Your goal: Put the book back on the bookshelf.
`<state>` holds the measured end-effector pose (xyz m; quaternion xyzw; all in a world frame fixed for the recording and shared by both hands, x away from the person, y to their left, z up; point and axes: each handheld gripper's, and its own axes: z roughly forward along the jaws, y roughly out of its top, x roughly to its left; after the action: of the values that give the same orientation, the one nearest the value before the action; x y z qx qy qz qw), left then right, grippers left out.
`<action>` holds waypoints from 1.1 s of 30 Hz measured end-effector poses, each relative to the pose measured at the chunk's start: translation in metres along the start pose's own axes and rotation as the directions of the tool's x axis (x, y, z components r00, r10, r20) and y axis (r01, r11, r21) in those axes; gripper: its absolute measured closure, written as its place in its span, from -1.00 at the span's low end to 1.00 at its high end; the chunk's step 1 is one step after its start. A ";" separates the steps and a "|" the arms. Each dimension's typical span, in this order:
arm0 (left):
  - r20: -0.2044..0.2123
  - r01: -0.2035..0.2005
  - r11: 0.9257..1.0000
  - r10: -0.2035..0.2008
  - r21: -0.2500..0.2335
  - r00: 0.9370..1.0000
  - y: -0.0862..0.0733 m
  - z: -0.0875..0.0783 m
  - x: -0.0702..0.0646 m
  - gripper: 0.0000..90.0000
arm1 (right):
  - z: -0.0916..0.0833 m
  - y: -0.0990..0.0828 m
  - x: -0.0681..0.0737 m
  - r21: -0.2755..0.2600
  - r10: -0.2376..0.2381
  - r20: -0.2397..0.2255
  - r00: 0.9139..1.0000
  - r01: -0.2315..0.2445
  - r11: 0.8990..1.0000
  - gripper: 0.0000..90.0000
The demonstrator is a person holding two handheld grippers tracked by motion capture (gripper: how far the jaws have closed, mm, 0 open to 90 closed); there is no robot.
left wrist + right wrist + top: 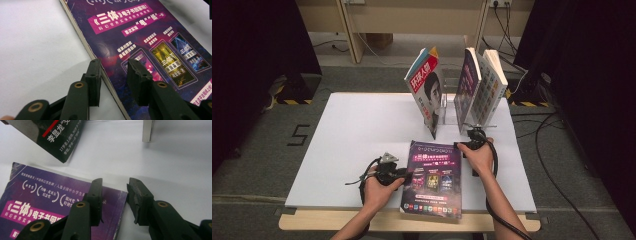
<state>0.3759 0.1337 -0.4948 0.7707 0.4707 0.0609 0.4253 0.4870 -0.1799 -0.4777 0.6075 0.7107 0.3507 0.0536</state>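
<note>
Lifting the purple magazine (432,179) lying flat near the surface's (347,145) front edge needs both unclenched tongs, left (113,68) and right (113,188), straddling its opposite edges, to clamp evenly first.

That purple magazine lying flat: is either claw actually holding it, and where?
Neither yet. The left gripper straddles the purple magazine's left edge, the right gripper its far right corner, jaws open.

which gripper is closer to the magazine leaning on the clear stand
Right. The right gripper sits at the flat purple book's far corner, just in front of the leaning magazine. The left gripper is at the book's near left edge, farther away.
</note>
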 end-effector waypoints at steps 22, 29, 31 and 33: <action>-0.017 -0.003 1.000 0.003 0.001 1.000 0.000 0.000 -0.002 0.42 | -0.009 -0.007 -0.002 0.055 0.089 -0.061 0.994 -0.086 0.995 0.34; -0.019 -0.002 1.000 0.002 -0.001 1.000 0.000 0.000 -0.003 0.42 | -0.011 -0.008 -0.001 0.085 0.087 -0.066 0.994 -0.081 0.993 0.37; -0.021 -0.003 1.000 0.003 0.001 1.000 0.000 0.000 -0.003 0.41 | -0.012 -0.008 0.001 0.096 0.086 -0.066 0.994 -0.080 0.992 0.43; -0.018 -0.004 1.000 0.004 0.002 1.000 0.000 0.000 -0.002 0.42 | -0.012 -0.009 0.000 0.104 0.087 -0.084 0.993 -0.078 0.991 0.44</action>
<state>0.3744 0.1322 -0.4941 0.7713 0.4732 0.0684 0.4202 0.4731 -0.1849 -0.4739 0.6221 0.7034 0.3429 -0.0234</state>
